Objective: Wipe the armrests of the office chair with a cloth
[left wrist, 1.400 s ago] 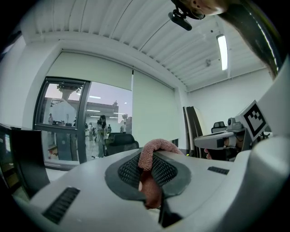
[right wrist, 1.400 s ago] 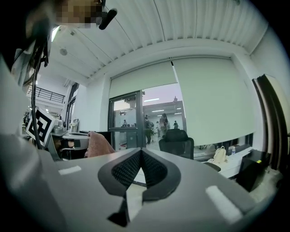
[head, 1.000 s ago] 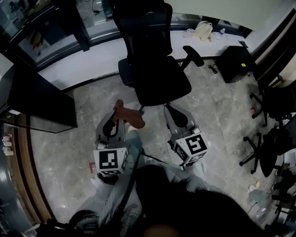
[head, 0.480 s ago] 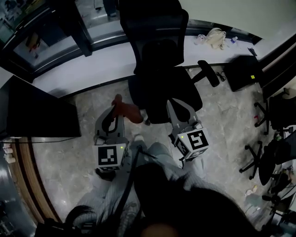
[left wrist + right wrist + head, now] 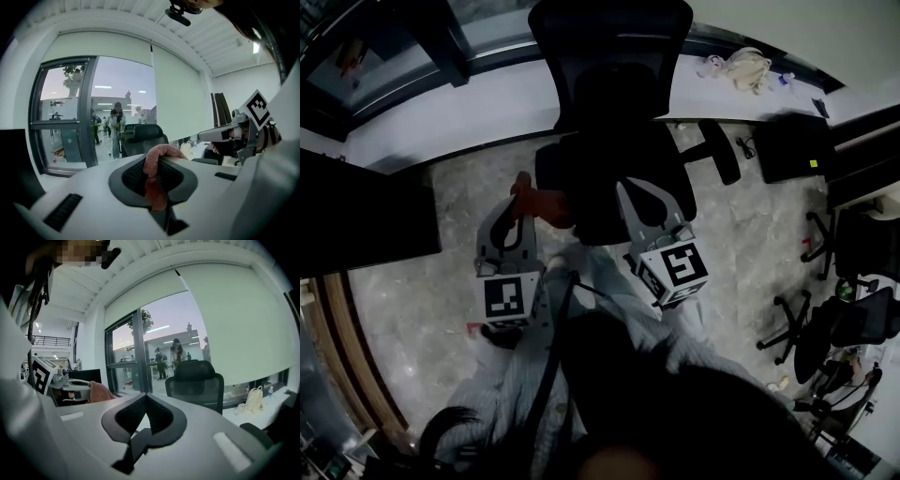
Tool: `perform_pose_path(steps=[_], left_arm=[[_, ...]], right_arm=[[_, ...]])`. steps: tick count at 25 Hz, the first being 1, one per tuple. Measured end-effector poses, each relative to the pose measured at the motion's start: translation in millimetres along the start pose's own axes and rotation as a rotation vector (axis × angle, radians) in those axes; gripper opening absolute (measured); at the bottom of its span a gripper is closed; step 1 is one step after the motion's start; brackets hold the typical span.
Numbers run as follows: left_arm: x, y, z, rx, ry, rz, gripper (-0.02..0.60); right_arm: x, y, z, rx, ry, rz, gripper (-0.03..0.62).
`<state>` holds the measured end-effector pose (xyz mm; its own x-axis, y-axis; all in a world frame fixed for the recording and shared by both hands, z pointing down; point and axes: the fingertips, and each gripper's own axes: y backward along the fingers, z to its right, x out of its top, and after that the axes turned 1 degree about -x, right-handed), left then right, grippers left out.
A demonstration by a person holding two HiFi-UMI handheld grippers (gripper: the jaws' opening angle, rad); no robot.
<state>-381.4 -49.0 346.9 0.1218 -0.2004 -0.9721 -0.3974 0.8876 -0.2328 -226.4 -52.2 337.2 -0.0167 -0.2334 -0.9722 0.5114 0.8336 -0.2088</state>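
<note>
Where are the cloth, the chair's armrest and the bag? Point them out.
cloth [image 5: 158, 153], left gripper view, its upper fold
armrest [image 5: 722, 151], head view, middle of its pad
bag [image 5: 748, 67], head view, middle of its body

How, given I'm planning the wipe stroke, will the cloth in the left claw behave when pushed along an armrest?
Likely floppy: the cloth drapes over the shut left claw. Probably light, since one pinch holds it. On the armrest it may bunch rather than slide flat.
</note>
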Motion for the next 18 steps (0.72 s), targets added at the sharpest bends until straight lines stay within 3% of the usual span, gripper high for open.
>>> perform_pose_path(steps=[2, 11, 18], left_arm=[[-14, -13, 9, 0.023, 0.026, -0.007, 0.026], [-91, -44, 29, 0.059, 0.112, -0.193, 0.026], [-174, -53, 38, -0.039, 0.202, -0.441, 0.026]], right_arm=[[-5, -5, 13, 0.036, 0.008, -0.02, 0.002], [-44, -30, 44, 0.107, -0.007, -0.115, 0.002], [-74, -49, 39, 0.133, -0.03, -0.177, 0.002]])
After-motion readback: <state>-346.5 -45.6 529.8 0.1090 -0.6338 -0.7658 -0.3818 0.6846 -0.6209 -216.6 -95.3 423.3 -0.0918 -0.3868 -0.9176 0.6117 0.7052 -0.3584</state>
